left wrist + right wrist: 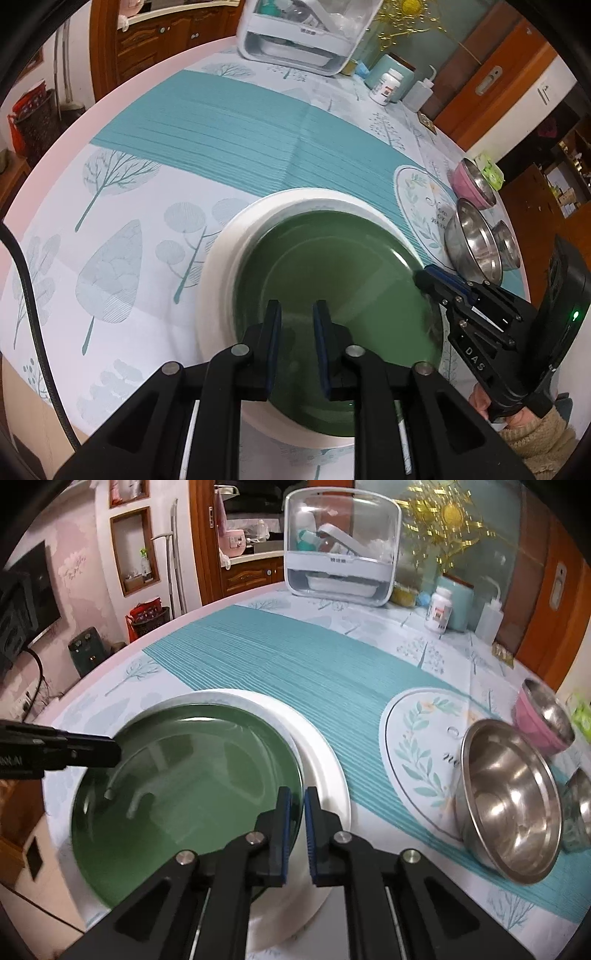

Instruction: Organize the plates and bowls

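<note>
The green plate (184, 775) sits on top of the white plate (325, 775), near the front of the counter (221, 122). So 2 plates look stacked already.

The right gripper (295, 805) has its jaws around the green plate's right edge, w/ only a small gap left. The rim runs between them, but I can't tell if they pinch it or just sit around it. The left gripper (297, 314) hangs over the near side of the green plate, jaws partly open, holding nothing.

Still to do, I think: the flower plate (417, 753) lies flat by itself to the right. The big steel bowl (513, 805) leans tipped on its side, touching that plate's edge. The pink bowl (546, 716) and a small steel bowl (580, 805) sit just behind and beside it, not nested. So approx. half done w/ plates, bowls not begun.
</note>
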